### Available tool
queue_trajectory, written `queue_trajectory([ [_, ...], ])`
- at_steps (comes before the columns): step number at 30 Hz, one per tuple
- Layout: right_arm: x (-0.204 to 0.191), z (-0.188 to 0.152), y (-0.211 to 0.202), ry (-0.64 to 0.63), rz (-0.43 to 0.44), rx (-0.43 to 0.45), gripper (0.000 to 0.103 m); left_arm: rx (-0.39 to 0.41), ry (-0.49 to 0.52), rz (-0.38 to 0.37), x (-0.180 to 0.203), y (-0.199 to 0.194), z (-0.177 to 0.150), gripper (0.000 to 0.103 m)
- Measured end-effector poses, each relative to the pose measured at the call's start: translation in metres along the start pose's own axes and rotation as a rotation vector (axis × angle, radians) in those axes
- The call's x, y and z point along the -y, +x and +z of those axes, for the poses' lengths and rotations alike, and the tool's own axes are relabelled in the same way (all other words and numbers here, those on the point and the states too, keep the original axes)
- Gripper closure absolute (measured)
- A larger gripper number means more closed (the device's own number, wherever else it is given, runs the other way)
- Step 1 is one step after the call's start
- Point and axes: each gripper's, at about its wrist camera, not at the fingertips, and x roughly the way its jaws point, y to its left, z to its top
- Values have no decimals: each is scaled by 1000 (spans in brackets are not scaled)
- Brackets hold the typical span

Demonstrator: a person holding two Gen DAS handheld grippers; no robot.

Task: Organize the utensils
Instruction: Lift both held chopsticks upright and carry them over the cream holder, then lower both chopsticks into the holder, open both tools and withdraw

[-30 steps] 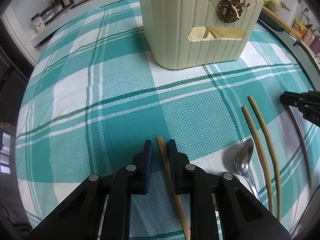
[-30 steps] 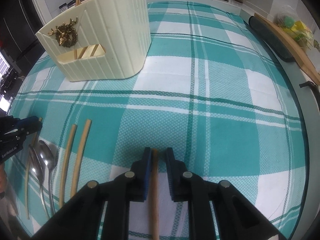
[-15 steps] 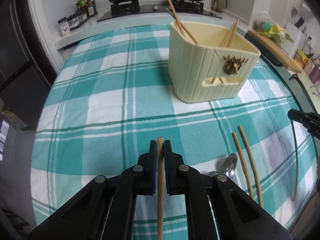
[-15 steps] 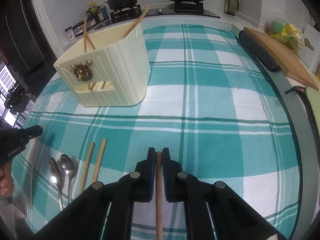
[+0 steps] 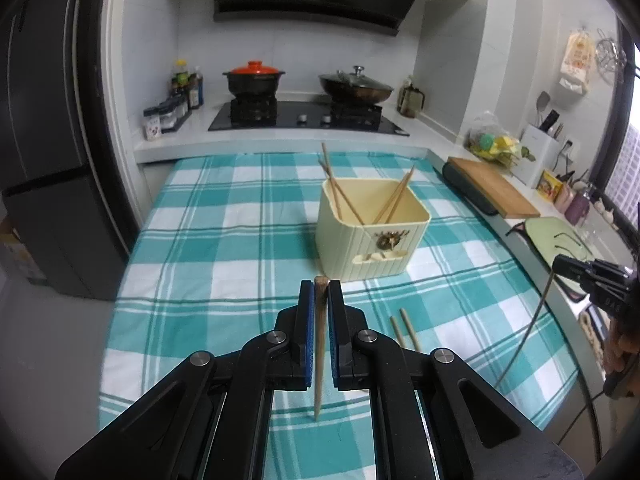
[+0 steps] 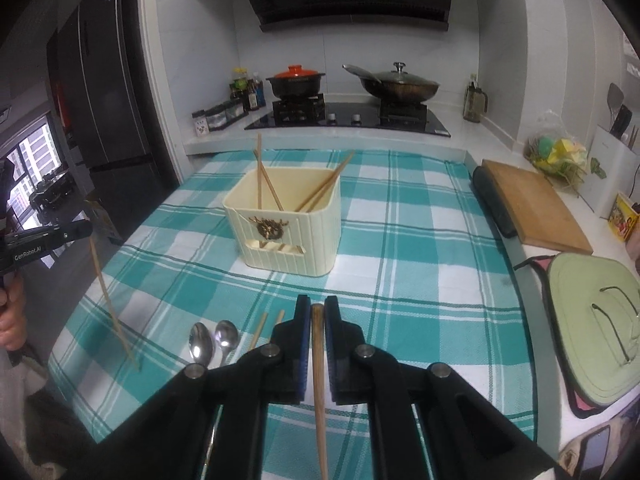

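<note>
Two chopsticks are up, one clamped lengthwise in my left gripper, one in my right gripper, the holder dead ahead, seemingly nearer my right.

left gripper: raised, tilted downward, jaws clamped on a chopstick | right gripper: raised, tilted downward, clamped on another chopstick

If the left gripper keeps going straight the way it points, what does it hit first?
Probably the cream utensil holder, just past the left gripper and its chopstick; only checked cloth lies between. Depth is uncertain.
</note>
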Motion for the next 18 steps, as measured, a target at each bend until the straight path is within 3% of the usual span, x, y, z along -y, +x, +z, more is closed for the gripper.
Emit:
queue_trajectory([
  [7,-19,11,-49,-49,-22,128,96,82,1,-23,10,-31,10,98],
  [18,-32,31,-65,-54,-18,206,96,134,-6,-32,13,-48,28,98],
])
